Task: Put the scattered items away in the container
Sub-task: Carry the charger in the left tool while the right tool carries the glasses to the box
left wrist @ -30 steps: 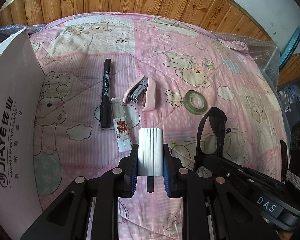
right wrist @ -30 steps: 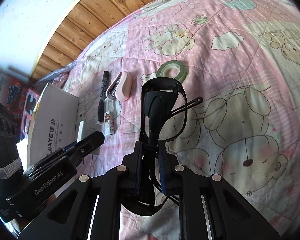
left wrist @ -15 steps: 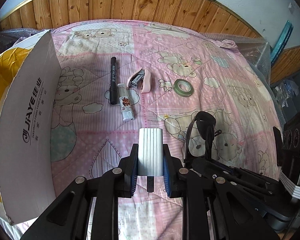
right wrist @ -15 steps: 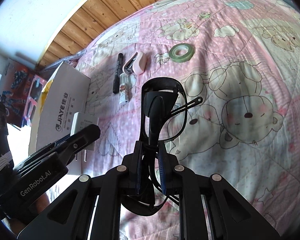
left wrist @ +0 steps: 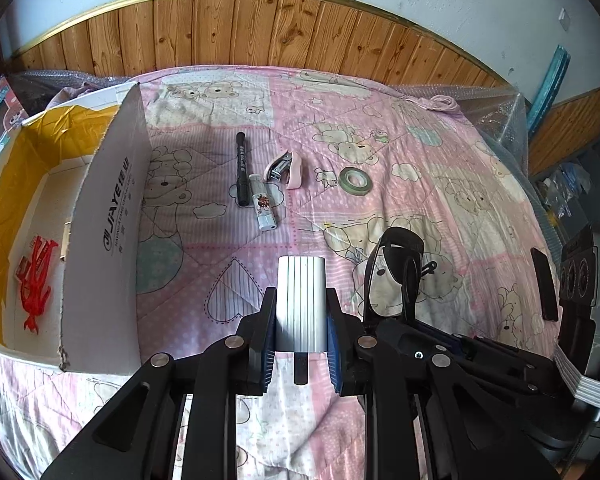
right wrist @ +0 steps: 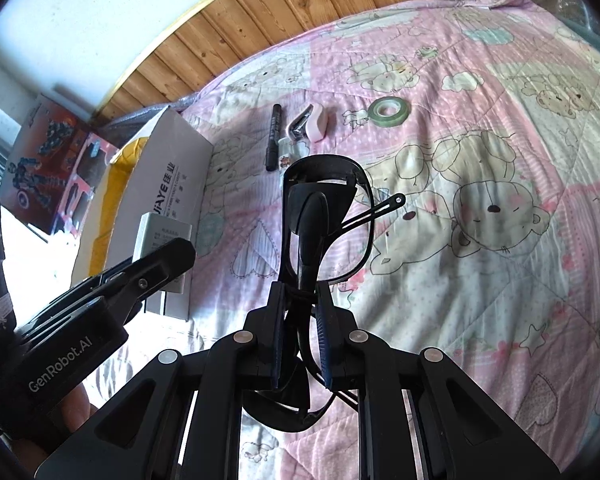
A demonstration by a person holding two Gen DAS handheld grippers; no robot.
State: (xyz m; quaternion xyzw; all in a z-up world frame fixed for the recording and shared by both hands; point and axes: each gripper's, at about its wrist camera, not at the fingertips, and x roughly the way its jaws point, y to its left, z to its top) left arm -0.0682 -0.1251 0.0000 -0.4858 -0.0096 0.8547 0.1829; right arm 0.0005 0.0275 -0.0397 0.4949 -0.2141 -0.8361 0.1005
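At the left of the frame, the box (left wrist: pixel 100 216) now shows its open yellow inside; a second ago you saw only its white wall. You have lifted both loads up and back. Your left gripper (left wrist: pixel 300 340) is clamped on the white charger (left wrist: pixel 301 304), and your right gripper (right wrist: pixel 300 344) is pinched on the black glasses (right wrist: pixel 324 216). Next, probably drop them in. The marker (left wrist: pixel 242 168), stapler (left wrist: pixel 286 164) and tape (left wrist: pixel 355 179) lie mid-frame on the quilt (left wrist: pixel 460 200).
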